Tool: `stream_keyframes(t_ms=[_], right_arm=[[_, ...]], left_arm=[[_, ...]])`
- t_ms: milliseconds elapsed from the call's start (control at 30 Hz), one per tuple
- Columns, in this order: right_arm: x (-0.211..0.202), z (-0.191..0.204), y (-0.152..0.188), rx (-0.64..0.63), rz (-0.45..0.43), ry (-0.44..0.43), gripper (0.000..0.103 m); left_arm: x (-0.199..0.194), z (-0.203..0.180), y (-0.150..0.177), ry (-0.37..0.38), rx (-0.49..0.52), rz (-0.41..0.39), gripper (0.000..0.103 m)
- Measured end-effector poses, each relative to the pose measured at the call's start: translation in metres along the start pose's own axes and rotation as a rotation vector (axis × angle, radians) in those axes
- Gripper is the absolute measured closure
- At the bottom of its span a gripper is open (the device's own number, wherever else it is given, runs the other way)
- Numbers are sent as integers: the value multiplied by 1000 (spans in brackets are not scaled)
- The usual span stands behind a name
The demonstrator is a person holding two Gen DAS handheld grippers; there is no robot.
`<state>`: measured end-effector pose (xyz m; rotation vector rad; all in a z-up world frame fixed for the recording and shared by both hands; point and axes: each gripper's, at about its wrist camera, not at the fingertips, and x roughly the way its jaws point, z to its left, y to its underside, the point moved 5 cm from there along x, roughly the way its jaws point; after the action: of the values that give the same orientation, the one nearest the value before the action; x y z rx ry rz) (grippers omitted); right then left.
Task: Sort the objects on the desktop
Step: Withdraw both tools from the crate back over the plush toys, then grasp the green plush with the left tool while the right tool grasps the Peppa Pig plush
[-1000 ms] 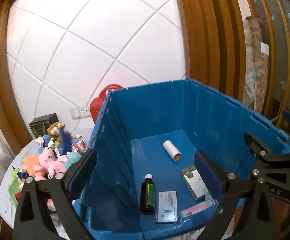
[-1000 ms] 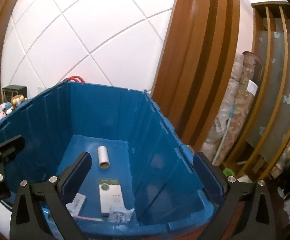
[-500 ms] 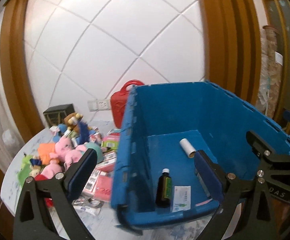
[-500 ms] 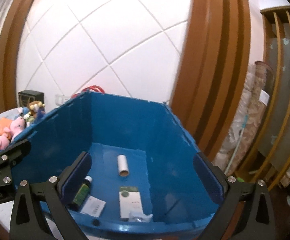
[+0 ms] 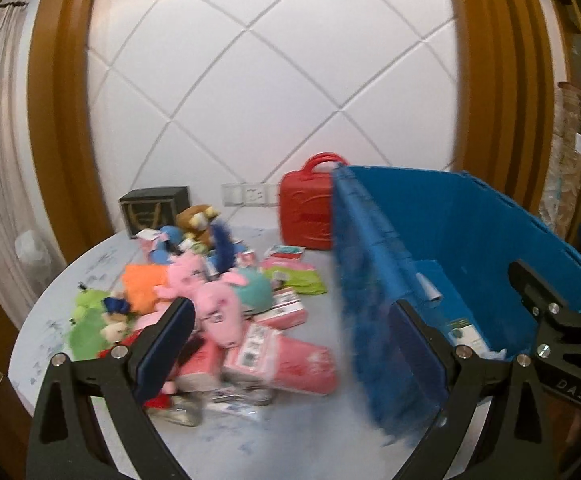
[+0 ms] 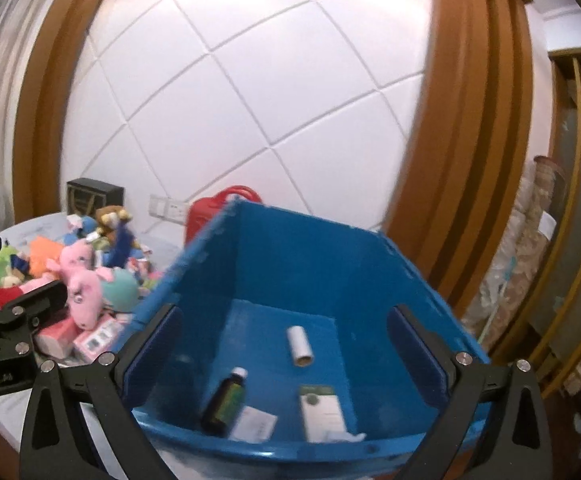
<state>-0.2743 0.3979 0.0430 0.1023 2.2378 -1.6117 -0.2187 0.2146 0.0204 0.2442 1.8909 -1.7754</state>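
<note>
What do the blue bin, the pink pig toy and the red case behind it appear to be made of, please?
Blue bin: rigid moulded plastic, matt, with ribbed walls.
Pink pig toy: soft plush fabric, fuzzy, rounded stuffed shape.
Red case: probably hard plastic, slightly glossy, with embossed front and moulded handle.

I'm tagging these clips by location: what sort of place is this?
Probably a room in a home: a white padded wall with wood trim, a round table piled with plush toys, and a blue storage crate.

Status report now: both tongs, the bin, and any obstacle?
Left tongs open, empty, facing toy pile. Right tongs open, empty, over blue bin. Bottle and roll inside. Nothing blocking.
</note>
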Motion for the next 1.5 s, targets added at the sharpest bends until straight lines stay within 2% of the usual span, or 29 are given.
stream_keyframes(t_ms=[233, 467, 667, 867, 1033, 1367, 1500], right_arm=[[-6, 90, -13, -14, 23, -33, 0], [-14, 169, -15, -13, 49, -61, 0], [-7, 212, -7, -30, 108, -110, 0], [20, 233, 13, -30, 189, -150, 0], [59, 247, 29, -7, 261, -212, 0], [138, 246, 49, 50, 378, -308, 0], [160, 250, 56, 64, 415, -347, 0]], left_arm=[[-5, 95, 14, -24, -8, 4, 4], [-3, 167, 36, -39, -12, 47, 4], [5, 215, 55, -54, -58, 86, 4], [33, 260, 84, -126, -119, 174, 4], [63, 280, 100, -195, -135, 263, 4], [130, 257, 101, -186, -102, 366, 4], [141, 268, 105, -211, -115, 390, 4]])
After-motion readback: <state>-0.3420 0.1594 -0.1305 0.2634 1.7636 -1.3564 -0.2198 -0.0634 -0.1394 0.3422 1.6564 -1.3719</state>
